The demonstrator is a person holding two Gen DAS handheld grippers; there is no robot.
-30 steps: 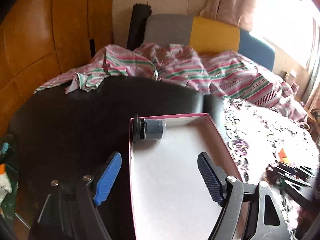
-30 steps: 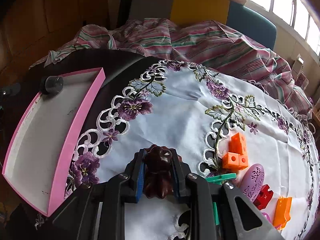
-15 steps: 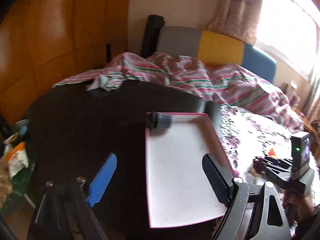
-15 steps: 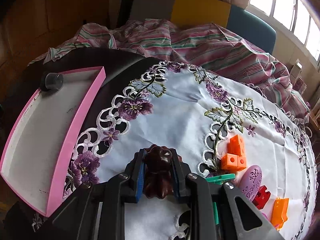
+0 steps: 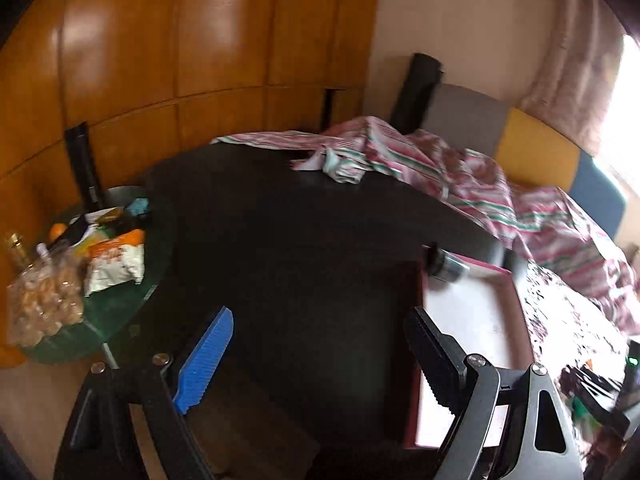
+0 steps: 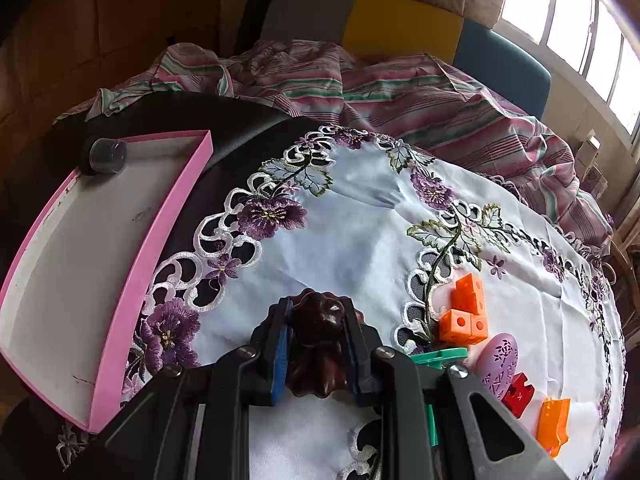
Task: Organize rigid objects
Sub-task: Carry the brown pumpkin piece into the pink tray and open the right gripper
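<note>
1. The right gripper [image 6: 316, 346] is clamped on a dark brown glossy figurine [image 6: 318, 344], lumpy and scalloped at its edges, with a rounded knob at its top. It sits between the blue pads just above the white embroidered cloth [image 6: 360, 240], to the right of the pink tray [image 6: 160, 248].
2. The pink tray has a pale grey floor and low pink walls. In its far corner lies a small dark cylinder [image 6: 107, 155] with a grey end, resting against the wall.
3. Right of the figurine, well away from the tray, lie orange blocks [image 6: 464, 314], a lilac oval piece [image 6: 499, 360], a red block [image 6: 519, 394], another orange block [image 6: 554, 424] and a green piece [image 6: 440, 358] partly hidden by the gripper. A striped cloth [image 6: 400, 92] is heaped beyond the tray.
4. The left gripper [image 5: 320, 360] stands wide apart with nothing between its pads, over the dark table [image 5: 300, 260] to the left of the tray [image 5: 480, 320]. A green glass side table [image 5: 112, 312] with snack packets [image 5: 112, 264] is further left.
5. Against a second ago, the left gripper has swung off the tray to its left and stands a little wider; the right gripper's hold on the figurine is unchanged.
</note>
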